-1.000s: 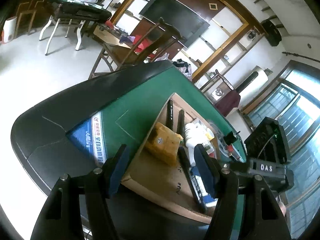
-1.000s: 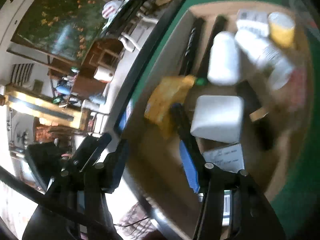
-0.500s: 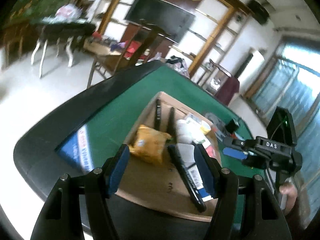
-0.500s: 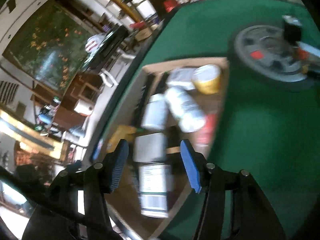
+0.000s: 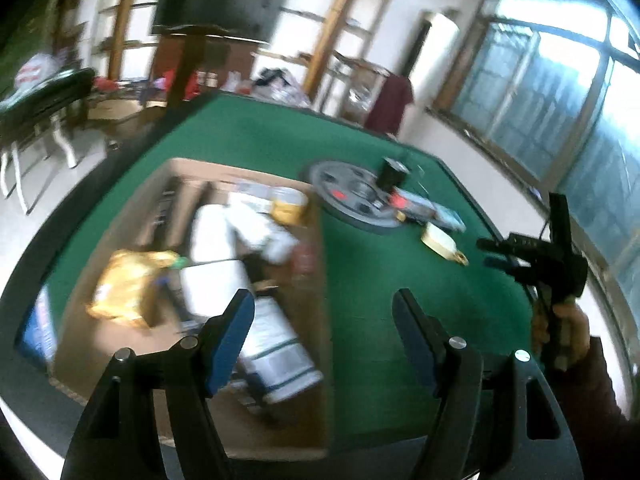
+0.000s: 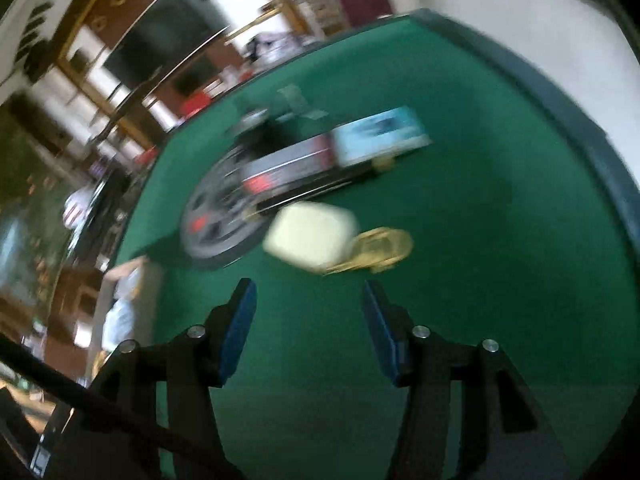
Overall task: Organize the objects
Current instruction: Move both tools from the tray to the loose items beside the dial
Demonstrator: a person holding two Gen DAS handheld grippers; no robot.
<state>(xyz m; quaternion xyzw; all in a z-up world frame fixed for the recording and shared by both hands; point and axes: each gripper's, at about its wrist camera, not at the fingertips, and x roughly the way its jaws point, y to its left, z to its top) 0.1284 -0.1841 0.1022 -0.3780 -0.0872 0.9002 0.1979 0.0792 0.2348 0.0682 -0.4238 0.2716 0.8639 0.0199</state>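
A cardboard box (image 5: 320,288) lies on the green table (image 5: 400,280) and holds several items: a yellow bag (image 5: 124,284), white bottles (image 5: 216,232) and a white packet (image 5: 276,356). My left gripper (image 5: 323,334) is open and empty above the box's right edge. My right gripper (image 6: 306,322) is open and empty, just short of a cream pad with a gold clasp (image 6: 316,238). The right gripper also shows in the left wrist view (image 5: 496,254), near the same cream pad (image 5: 440,240).
A round grey weight plate (image 5: 352,200) lies mid-table with a black cup (image 5: 392,174), a red-and-grey box (image 6: 292,166) and a light blue box (image 6: 380,136) on or beside it. Chairs and shelves stand beyond the far edge. The table's rim (image 6: 580,128) curves at right.
Both views have swung right, from the box toward the table's middle. My right gripper has left the box and now faces the cream pad. Both stay open.
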